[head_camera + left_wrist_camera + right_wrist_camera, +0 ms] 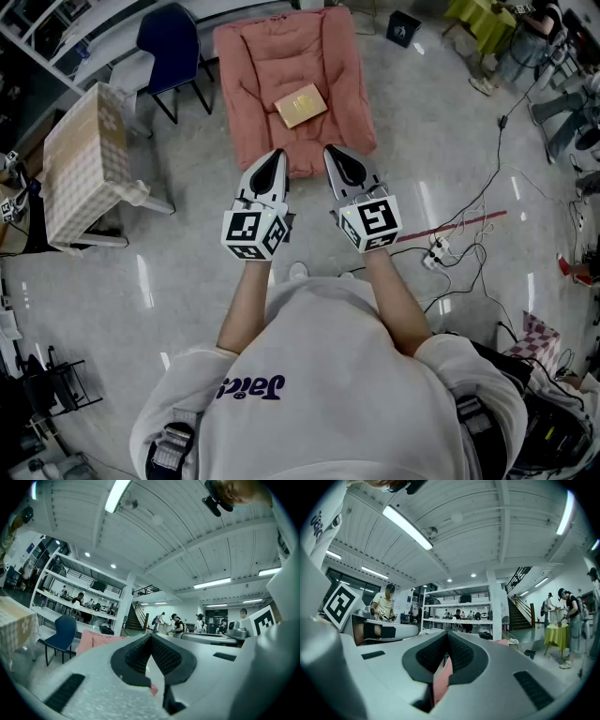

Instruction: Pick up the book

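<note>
Fingers, left gripper [275, 153]: shut together, empty, centre of the head view.
Fingers, right gripper [331, 149]: shut too, nothing held, just beside the left.
Book [300, 105]: flat on the pink cushion [267, 56], upper centre, apart from both.
Handling: probably light and stiff; the soft cushion yields, so pinch a free edge.

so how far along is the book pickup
Done: nothing yet. The book lies flat on the pink cushion, untouched. In hand: the left tongs and right tongs are both shut and empty, side by side at the cushion's near edge, short of the book. Left: reach forward, open a pair of tongs, grip the book and lift it.
</note>
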A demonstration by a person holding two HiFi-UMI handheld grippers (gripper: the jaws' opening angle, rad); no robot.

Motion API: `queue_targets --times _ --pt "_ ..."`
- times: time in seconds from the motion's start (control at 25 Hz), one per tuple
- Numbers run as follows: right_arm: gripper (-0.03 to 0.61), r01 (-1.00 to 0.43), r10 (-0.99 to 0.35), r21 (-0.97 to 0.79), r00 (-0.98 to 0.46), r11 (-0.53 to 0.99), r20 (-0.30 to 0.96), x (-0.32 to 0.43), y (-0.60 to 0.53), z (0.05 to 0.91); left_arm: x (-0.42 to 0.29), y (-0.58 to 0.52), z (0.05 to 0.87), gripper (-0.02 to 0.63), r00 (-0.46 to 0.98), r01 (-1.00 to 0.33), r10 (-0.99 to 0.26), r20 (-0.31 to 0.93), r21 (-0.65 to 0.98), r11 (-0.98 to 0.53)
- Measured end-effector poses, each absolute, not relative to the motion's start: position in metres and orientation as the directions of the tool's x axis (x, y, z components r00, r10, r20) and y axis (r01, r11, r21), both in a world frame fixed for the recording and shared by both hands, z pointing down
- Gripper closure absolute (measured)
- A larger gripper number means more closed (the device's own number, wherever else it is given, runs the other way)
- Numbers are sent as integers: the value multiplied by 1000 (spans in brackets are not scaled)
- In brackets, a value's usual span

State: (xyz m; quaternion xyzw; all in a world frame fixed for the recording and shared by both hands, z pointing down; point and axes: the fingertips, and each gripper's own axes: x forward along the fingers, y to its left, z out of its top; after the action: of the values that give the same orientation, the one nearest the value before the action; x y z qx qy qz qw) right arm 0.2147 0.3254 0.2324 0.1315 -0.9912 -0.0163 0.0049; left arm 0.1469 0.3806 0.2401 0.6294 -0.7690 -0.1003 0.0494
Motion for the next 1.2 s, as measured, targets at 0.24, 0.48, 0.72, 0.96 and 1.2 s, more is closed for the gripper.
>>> queue_targets --times 0.24,0.48,0.72,0.96,1.2 --pt "566 -273 -273 -6 -962 962 15 193 351 243 130 404 252 598 -159 -961 -987 -33 232 148" --pt "566 -299 -293 -57 -951 952 98 183 371 280 116 422 284 598 -133 -950 -991 11 285 131" --pt "565 -277 -265 -54 -950 959 164 170 372 295 113 414 303 598 -107 -946 -993 48 304 117" --pt "565 -269 -250 -83 -950 960 187 142 346 311 89 382 316 598 -75 -952 -993 88 290 97" --pt "565 -300 -273 -134 -944 945 183 114 281 323 55 322 325 597 -58 -964 -989 136 251 91"
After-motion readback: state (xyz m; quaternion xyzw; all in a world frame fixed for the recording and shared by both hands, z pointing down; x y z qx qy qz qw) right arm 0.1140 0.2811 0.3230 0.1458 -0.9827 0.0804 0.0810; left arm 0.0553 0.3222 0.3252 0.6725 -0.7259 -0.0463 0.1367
